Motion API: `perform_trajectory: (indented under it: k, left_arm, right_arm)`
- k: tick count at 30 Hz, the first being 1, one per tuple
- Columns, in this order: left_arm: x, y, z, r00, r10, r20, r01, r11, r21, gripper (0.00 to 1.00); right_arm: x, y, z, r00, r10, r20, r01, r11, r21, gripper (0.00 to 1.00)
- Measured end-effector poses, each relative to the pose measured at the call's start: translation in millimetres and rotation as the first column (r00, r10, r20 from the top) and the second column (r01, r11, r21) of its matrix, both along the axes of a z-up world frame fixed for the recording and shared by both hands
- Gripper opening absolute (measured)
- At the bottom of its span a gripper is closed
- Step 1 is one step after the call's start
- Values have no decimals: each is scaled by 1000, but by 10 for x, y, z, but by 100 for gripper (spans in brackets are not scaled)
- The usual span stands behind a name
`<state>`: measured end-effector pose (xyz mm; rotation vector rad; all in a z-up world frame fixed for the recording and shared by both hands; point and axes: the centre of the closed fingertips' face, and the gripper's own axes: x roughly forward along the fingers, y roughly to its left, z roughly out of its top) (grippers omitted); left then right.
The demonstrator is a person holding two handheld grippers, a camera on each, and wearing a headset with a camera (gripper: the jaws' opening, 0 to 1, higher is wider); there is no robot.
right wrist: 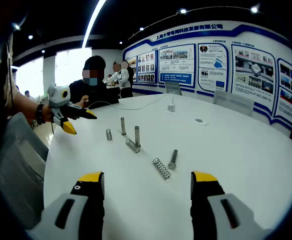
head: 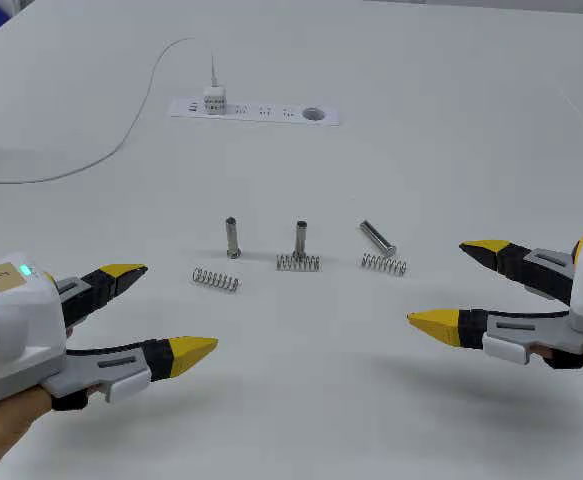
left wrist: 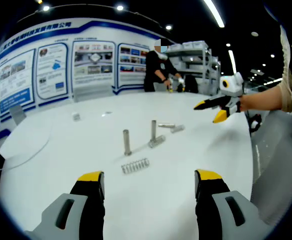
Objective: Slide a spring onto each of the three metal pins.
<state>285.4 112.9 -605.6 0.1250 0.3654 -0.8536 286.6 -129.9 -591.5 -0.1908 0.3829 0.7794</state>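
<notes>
three metal pins, in a row on the white tabletop (head: 421,170), mid head view.
- left pin (head: 231,237): upright.
- middle pin (head: 300,238): upright, at 3 o'clock of the left one.
- right pin (head: 377,238): further toward 3 o'clock, lying on its side, slanted from 11 to 5 o'clock.

three springs, all flat and loose, none on a pin yet.
- left spring (head: 216,279): at 7 o'clock of the left pin, a little apart.
- middle spring (head: 298,263): at 6 o'clock of the middle pin's foot, just beside it; cannot tell if they touch.
- right spring (head: 383,264): at 6 o'clock of the right pin, near.

left claw (head: 176,306): at 8 o'clock of the row, jaws wide apart, holding nothing.
right claw (head: 437,283): at 4 o'clock of the row, jaws wide apart, holding nothing.

power strip (head: 254,110): at 12 o'clock, well apart from the work.

risks, as judged:
- the upright pins look free-standing on narrow feet, so a brushing claw tip or an off-axis spring would likely topple them.
- the middle spring sits so close to its pin that reaching for it may knock the pin.
- a spring pinched hard may flick away or kink; pinched over its open end, it blocks the pin's entry.
- the lying pin is round and may roll when touched; it probably needs the other claw to steady it.
</notes>
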Motion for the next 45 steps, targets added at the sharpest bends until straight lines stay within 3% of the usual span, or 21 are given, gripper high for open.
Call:
perform_trajectory:
  k: [27, 36, 45]
  left_arm:
    - [2, 4, -11, 1000, 5, 0, -5, 1000, -4, 74]
    - [1, 1, -7, 1000, 3, 1, -3, 1000, -5, 74]
    - [4, 1, -10, 1000, 5, -1, -5, 1000, -9, 74]
  right_arm:
    - [49, -24, 5, 1000, -17, -6, 17, 1000, -9, 69]
    - [230, -48, 52, 998, -55, -30, 54, 998, -24, 57]
    - [483, 58, 89, 998, -57, -39, 53, 995, -84, 48]
